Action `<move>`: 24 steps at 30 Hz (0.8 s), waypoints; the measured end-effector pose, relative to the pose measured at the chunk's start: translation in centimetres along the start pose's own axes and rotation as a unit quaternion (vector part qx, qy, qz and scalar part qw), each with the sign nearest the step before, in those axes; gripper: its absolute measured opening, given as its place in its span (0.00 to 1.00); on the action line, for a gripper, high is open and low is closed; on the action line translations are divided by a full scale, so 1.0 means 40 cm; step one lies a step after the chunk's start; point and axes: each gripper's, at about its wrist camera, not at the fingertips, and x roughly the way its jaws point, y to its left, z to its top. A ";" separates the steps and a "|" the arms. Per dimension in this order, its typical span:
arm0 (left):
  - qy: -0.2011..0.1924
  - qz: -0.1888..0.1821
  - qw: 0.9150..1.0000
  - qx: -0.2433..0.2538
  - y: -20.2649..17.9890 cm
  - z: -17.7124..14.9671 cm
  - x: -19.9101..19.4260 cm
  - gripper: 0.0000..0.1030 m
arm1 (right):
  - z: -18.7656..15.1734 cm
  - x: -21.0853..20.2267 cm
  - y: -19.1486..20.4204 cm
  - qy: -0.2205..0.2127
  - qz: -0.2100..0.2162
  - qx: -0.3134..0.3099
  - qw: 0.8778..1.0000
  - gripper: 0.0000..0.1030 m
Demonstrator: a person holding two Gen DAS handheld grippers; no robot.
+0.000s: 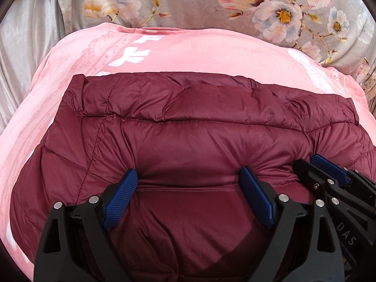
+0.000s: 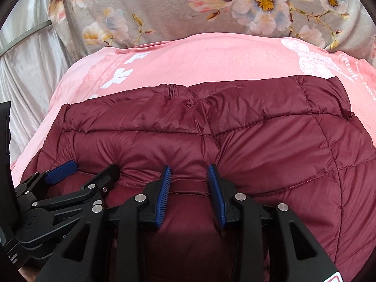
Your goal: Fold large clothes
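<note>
A maroon quilted puffer jacket (image 1: 188,127) lies folded on a pink blanket (image 1: 188,49); it also shows in the right wrist view (image 2: 235,131). My left gripper (image 1: 188,176) is open wide, its blue pads pressed onto the jacket's near edge with a puffed fold between them. My right gripper (image 2: 189,171) stands partly open with a ridge of jacket fabric between its pads; whether it grips is unclear. The right gripper shows at the right of the left wrist view (image 1: 329,171), and the left gripper at the left of the right wrist view (image 2: 89,169). The two sit side by side.
The pink blanket (image 2: 199,58) with white prints covers a bed. Behind it lies a grey floral cover (image 1: 211,4), and pale satin fabric (image 1: 21,47) hangs at the left.
</note>
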 end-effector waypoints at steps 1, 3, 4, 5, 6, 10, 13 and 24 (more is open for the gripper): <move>0.000 0.001 1.000 0.000 0.000 -0.001 0.000 0.84 | 0.001 -0.001 -0.001 0.000 0.001 0.000 1.000 0.33; 0.001 0.001 1.000 0.000 0.000 0.000 0.001 0.84 | 0.001 -0.001 -0.001 0.000 0.000 -0.001 1.000 0.33; 0.001 0.001 1.000 0.000 -0.001 0.000 0.001 0.84 | 0.002 -0.001 -0.002 0.000 0.000 -0.001 1.000 0.33; 0.001 0.001 1.000 0.000 0.000 0.000 0.001 0.84 | 0.001 0.000 -0.003 0.000 -0.001 -0.001 1.000 0.33; 0.001 0.001 1.000 0.000 0.000 0.000 0.002 0.84 | 0.001 0.001 -0.003 0.000 -0.003 -0.001 1.000 0.33; 0.001 0.001 1.000 0.001 0.001 0.000 0.002 0.84 | -0.001 0.002 -0.001 0.000 -0.005 -0.001 1.000 0.33; 0.001 0.000 1.000 0.001 0.001 0.000 0.003 0.85 | -0.001 0.002 -0.003 0.000 -0.005 -0.001 1.000 0.33; 0.001 0.005 1.000 0.002 0.007 0.000 0.006 0.86 | 0.001 0.000 -0.003 0.001 -0.004 -0.001 1.000 0.33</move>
